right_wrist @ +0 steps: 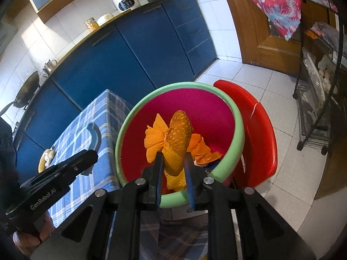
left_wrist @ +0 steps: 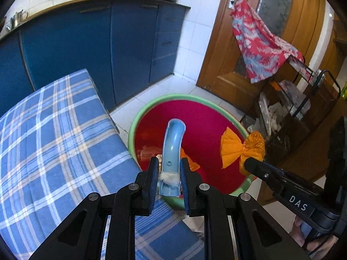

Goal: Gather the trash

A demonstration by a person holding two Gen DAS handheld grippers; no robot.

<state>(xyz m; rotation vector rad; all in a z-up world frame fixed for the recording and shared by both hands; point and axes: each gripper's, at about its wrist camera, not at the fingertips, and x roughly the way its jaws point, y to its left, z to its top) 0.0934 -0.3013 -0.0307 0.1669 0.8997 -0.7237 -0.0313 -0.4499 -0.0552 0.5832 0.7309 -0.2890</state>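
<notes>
Jaws first: my left gripper [left_wrist: 168,164] is clamped on a curved light-blue plastic piece [left_wrist: 173,145], pads pressing both sides near its taped lower end, the curve arcing up and away over the basin. My right gripper [right_wrist: 173,160] is clenched on a crumpled orange wrapper [right_wrist: 176,138], held at its twisted middle; a ruffled end fans out to the left of the pads and a mottled part sticks up between them.

Both loads hang over the basin [right_wrist: 236,125], red inside with a pale green rim, sitting on the white tiled floor. More orange wrapper scraps [right_wrist: 201,149] already lie inside it, toward the near right wall. In the left wrist view I see something pale and pinkish on the basin bottom, too blurred to name.

A red plastic stool [right_wrist: 258,130] stands just beside the basin on its right, touching or nearly so, can't tell. The table with the blue plaid cloth [left_wrist: 54,134] sits to the left, its corner right by the rim. On it, in the right wrist view, a small yellow plate [right_wrist: 42,162] with something pale on top.

Behind: blue cabinets [left_wrist: 86,49], wooden door [left_wrist: 227,54] with red patterned cloth [left_wrist: 260,43] draped over a black wire cart [left_wrist: 303,108].
</notes>
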